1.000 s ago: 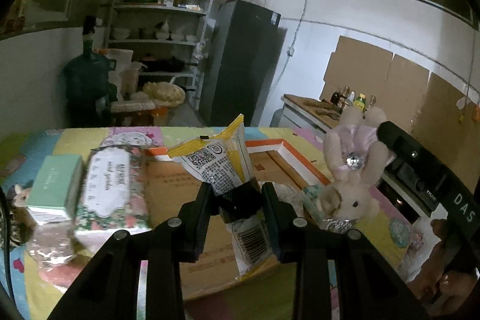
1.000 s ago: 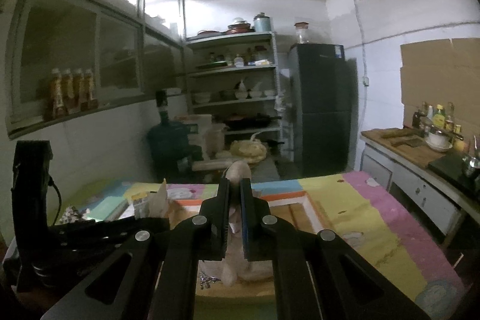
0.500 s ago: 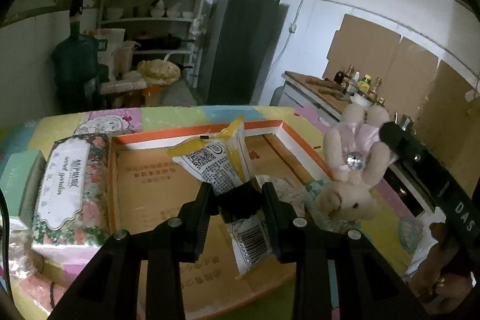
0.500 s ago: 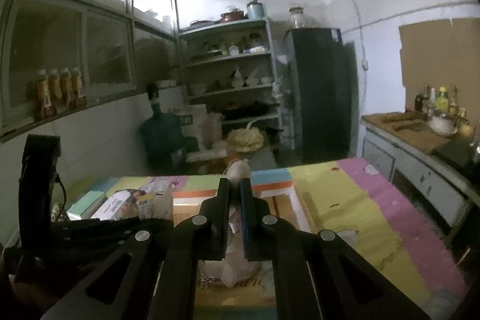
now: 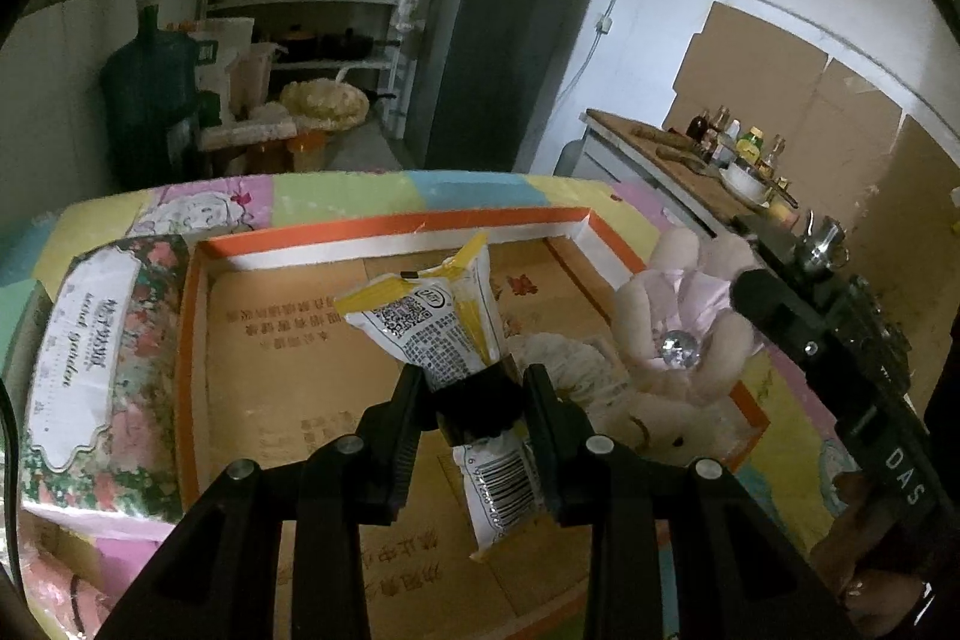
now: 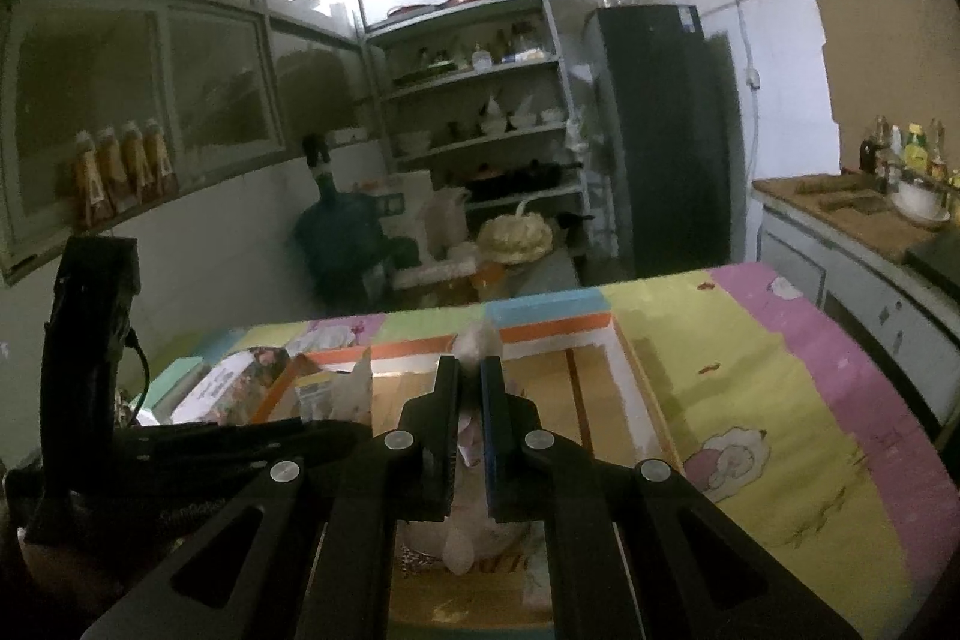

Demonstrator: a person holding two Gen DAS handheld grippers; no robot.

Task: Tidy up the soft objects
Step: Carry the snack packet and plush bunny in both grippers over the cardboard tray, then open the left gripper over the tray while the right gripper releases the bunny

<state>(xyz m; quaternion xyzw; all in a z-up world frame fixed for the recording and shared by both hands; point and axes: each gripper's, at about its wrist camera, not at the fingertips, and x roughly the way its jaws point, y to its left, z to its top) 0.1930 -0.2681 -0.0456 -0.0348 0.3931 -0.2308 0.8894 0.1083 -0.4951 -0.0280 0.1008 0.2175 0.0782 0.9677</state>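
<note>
Claws both loaded over cardboard tray (image 5: 252, 340): left claw (image 5: 474, 388) clamped on snack packet (image 5: 438, 322) at mid-body; right claw (image 6: 471, 400) pinched on plush rabbit (image 5: 678, 340), at 3 o'clock of packet. Likely both for tray, for sorting.

Plush rabbit (image 6: 468, 514) mostly hidden behind right tongs (image 6: 471, 370); face unseen
</note>
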